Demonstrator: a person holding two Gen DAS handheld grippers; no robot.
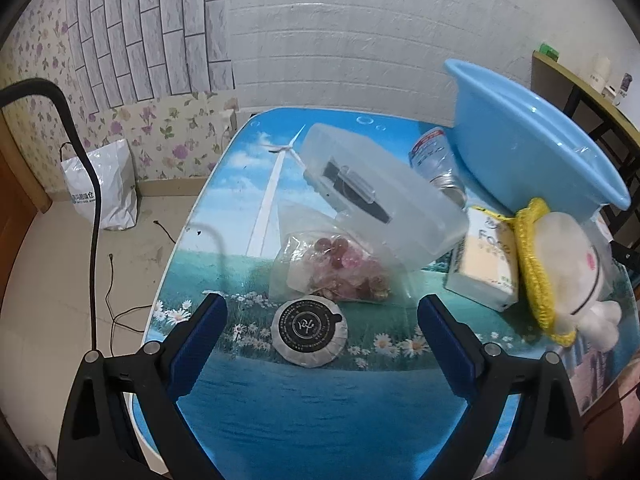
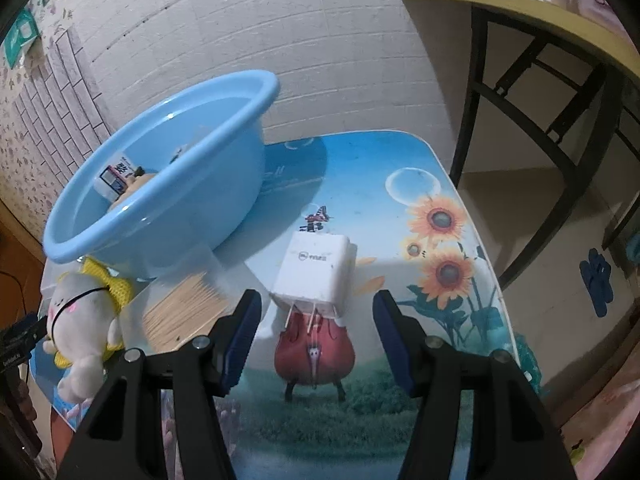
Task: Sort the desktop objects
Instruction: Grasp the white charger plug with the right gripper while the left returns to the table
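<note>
In the left wrist view my left gripper (image 1: 322, 312) stands open above the table, and a round wrapped soap with a black label (image 1: 309, 331) lies between its fingertips, untouched. Just beyond lie a clear bag of pink beads (image 1: 340, 268) and a clear plastic box (image 1: 376, 200). In the right wrist view my right gripper (image 2: 316, 312) is open too, with a white charger block (image 2: 314, 270) lying just ahead between its blue pads. A tilted blue basin (image 2: 160, 176) at the left holds small items. A plush toy with a yellow scarf (image 2: 84, 312) lies beside it.
A clear bottle (image 1: 436, 160) and a cream carton (image 1: 484, 264) lie under the basin (image 1: 532, 136). A clear box of wooden sticks (image 2: 188, 312) sits by the toy. The printed table (image 2: 400, 200) ends close on the right, beside a dark-framed desk (image 2: 560, 80). A white bag (image 1: 108, 184) and cables lie on the floor.
</note>
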